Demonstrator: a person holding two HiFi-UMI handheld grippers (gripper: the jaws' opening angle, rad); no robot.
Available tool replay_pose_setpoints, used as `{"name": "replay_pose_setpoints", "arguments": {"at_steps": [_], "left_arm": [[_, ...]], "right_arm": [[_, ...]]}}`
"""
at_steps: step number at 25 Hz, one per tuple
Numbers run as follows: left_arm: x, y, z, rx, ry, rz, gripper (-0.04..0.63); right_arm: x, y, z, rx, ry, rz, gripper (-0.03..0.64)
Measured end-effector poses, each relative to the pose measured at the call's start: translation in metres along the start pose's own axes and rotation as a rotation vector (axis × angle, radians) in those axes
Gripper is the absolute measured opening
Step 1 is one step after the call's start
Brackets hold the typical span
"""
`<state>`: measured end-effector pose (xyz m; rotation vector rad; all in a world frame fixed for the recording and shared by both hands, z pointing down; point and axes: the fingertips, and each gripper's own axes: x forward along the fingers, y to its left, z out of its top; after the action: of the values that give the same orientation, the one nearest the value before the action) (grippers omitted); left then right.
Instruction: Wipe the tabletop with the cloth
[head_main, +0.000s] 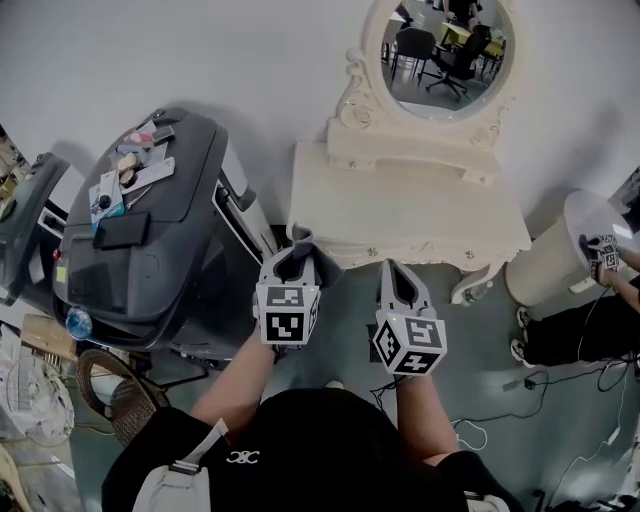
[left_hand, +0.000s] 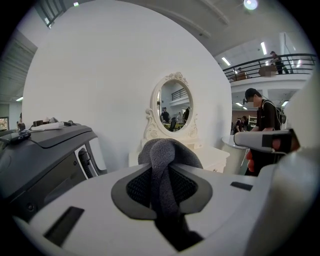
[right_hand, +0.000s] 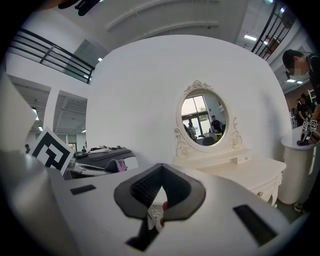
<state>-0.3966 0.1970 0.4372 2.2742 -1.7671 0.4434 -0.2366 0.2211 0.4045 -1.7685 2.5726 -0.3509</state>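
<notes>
**Q:** Left gripper (head_main: 297, 262): jaw state and load?
**A:** The jaws are clamped on the cloth (left_hand: 164, 152). A grey fold stands up between the pads and bulges above them.

**Q:** Where is the cloth relative to the table (head_main: 420, 215)?
**A:** It is near the table's front-left corner, held short of it.

**Q:** Right gripper (head_main: 402, 282)?
**A:** The jaws are drawn together with nothing between them. It sits just before the table's front edge.

**Q:** Other items?
**A:** A mirror (head_main: 447, 50) stands upright at the table's back. A dark machine (head_main: 150, 240) stands beside the table, on the left as the person faces it.
</notes>
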Motion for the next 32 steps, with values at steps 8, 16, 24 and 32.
{"name": "replay_pose_setpoints", "arguments": {"at_steps": [8, 16, 24, 32], "left_arm": [[0.023, -0.023, 0.008, 0.025, 0.002, 0.029, 0.066], [0.05, -0.025, 0.02, 0.033, -0.005, 0.031, 0.066], [0.111, -0.025, 0.044, 0.016, -0.032, 0.001, 0.066], [0.198, -0.014, 0.088, 0.018, -0.04, -0.034, 0.066]], "right_arm": [[0.008, -0.032, 0.004, 0.021, -0.011, 0.03, 0.003], [0.025, -0.05, 0.003, 0.022, -0.003, 0.03, 0.003], [0.07, -0.081, 0.009, -0.001, 0.009, 0.0, 0.003], [0.151, -0.12, 0.04, -0.019, 0.005, -0.025, 0.003]]}}
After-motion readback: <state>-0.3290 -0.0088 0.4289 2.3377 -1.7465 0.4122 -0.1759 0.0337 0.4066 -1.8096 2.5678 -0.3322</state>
